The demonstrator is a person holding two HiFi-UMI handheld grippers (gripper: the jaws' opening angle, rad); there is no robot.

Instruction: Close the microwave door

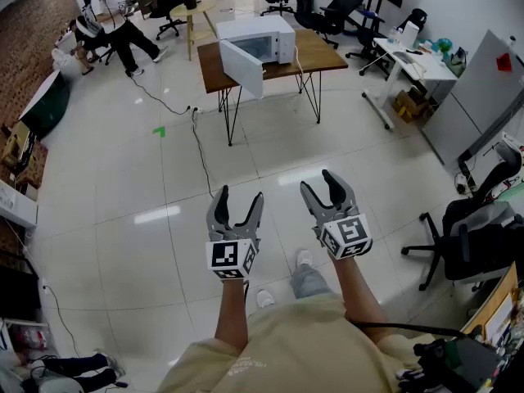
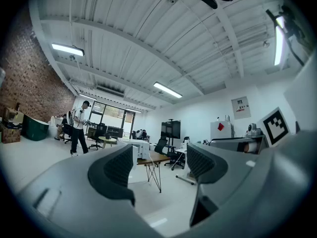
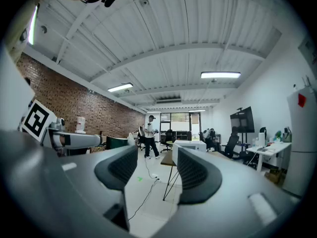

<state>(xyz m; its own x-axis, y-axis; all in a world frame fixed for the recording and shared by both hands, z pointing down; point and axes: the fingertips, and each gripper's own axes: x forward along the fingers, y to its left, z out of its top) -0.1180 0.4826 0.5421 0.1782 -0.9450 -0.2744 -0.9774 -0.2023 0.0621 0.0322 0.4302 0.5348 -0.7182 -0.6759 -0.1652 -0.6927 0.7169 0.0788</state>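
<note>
The white microwave (image 1: 274, 33) stands on a wooden table (image 1: 315, 57) far across the room, its door (image 1: 241, 68) swung open toward me over the table's front edge. Both grippers are held up over the floor, well short of it. My left gripper (image 1: 241, 195) is open with nothing between its fingers. My right gripper (image 1: 318, 182) stands narrower, its jaws still apart and empty. The left gripper view frames the microwave (image 2: 139, 148) between the left gripper's (image 2: 161, 165) pads. In the right gripper view the microwave (image 3: 193, 144) shows above the right gripper's (image 3: 156, 170) right pad.
A black cable (image 1: 201, 150) runs over the white tiled floor to the table, near a green mark (image 1: 159, 131). Office chairs (image 1: 471, 236) and a desk (image 1: 409, 60) stand at the right. A person (image 2: 79, 128) stands far off at the left.
</note>
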